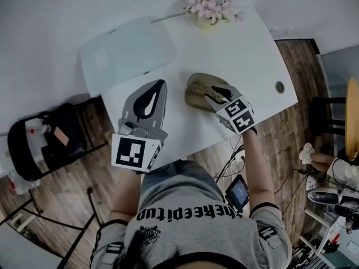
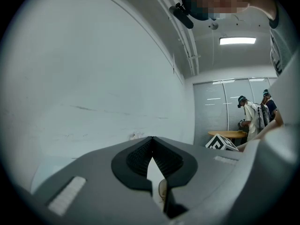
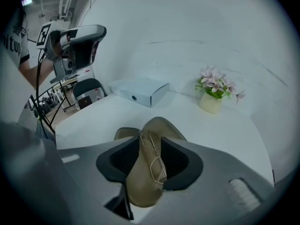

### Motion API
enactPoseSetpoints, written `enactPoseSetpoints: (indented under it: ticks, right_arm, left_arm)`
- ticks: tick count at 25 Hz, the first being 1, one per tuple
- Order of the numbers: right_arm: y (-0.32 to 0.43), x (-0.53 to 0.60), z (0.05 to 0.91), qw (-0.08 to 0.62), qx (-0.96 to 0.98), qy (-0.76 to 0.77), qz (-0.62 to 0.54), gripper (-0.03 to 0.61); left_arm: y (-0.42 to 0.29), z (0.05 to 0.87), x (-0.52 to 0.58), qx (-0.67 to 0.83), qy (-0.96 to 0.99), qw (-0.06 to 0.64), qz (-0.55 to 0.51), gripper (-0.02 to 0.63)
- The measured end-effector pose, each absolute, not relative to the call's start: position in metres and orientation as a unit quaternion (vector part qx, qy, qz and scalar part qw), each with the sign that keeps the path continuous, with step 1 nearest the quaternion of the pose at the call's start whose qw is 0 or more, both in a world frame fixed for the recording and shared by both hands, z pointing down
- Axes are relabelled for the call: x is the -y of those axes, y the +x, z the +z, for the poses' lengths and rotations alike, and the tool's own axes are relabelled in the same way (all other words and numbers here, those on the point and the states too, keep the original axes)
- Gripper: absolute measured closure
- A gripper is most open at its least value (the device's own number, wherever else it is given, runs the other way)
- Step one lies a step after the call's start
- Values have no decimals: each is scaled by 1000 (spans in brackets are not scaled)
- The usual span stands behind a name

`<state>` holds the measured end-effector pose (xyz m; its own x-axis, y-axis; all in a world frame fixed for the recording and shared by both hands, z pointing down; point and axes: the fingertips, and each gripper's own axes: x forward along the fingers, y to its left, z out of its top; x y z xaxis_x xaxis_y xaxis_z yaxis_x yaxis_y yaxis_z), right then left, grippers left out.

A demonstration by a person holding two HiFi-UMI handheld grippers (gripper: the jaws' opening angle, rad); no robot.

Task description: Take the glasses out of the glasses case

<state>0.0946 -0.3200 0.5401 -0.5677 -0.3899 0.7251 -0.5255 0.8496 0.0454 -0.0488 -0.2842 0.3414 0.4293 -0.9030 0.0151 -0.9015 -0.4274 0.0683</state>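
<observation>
Your right gripper (image 3: 150, 139) hangs jaws apart over the thin wire-rimmed glasses (image 3: 153, 154), which seem to rest on the open olive soft case (image 3: 140, 191). Close too low and you'll pinch the case too. Your left gripper (image 2: 152, 142) is closed and empty.

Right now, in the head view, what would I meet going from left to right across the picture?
A black chair → left gripper → glasses case → round hole in the table.

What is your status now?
Left gripper shut, empty. Right gripper open, astride the glasses case. Glasses rest on it, not gripped. Nothing in the way.
</observation>
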Motion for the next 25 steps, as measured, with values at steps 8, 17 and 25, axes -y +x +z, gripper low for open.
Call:
enactPoseSetpoints:
  ticks: [8,17,25]
  right_arm:
    - [96,326,570,456,858,221,82,396]
    - [90,334,592,515,835,181,60,363]
    - [90,335,610,538,823,168,67,358]
  left_arm:
    - [-61,348,294,540,840,41,-8,594]
    - [-73,356,301,546,836,49,-1,594]
    - [-78,362,304,548,834,56,2,594]
